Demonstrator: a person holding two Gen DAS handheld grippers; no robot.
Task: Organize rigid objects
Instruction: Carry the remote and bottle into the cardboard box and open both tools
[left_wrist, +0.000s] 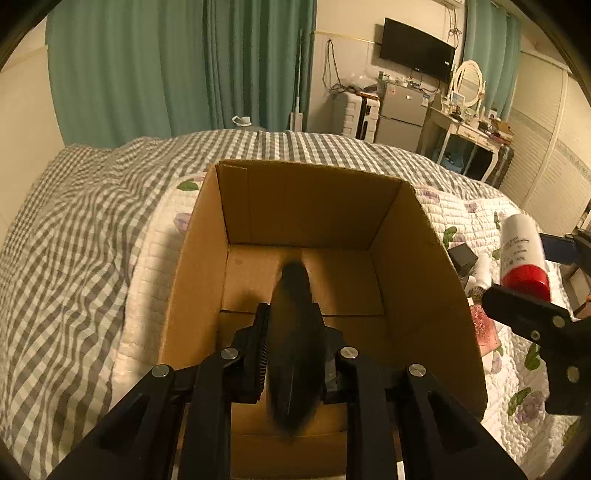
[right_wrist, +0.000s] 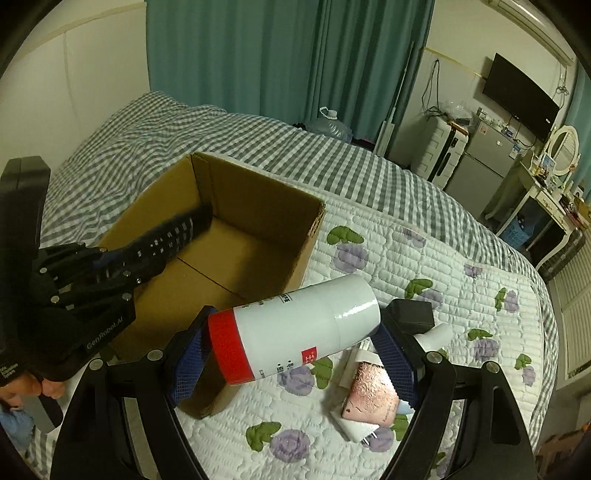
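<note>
**Remote over the box, canister alongside**

Nearest in the left wrist view, the left gripper (left_wrist: 293, 354) has its jaws drawn narrow on a black remote control (left_wrist: 293, 332), which lies lengthwise between the fingers and points down into the open cardboard box (left_wrist: 199, 258). The remote's far end hangs above the box floor; whether it touches the cardboard cannot be told. In the right wrist view the same remote (right_wrist: 170, 232) shows its rows of buttons as it slants over the box's near-left wall.

The right gripper (right_wrist: 291, 350) holds a white canister with a red cap (right_wrist: 291, 328) crosswise between its blue-padded fingers (right_wrist: 395, 358), the jaws set at middling width on the canister's two ends, the red cap toward the left finger. The canister hangs just beside the box's near-right corner, above the quilt.

Below and beyond that gripper, on the white floral quilt (right_wrist: 461, 295), lie the other loose things: a pink box (right_wrist: 373, 398) on top of a white packet, a white bottle (right_wrist: 437, 336) partly hidden by the finger, and a small black box (right_wrist: 412, 312) close behind it.

Farther off the quilt gives way to a grey checked bedspread (left_wrist: 74, 240). Past the bed hang green curtains (left_wrist: 147, 66), with a large water bottle (right_wrist: 330, 123) at their foot.
</note>
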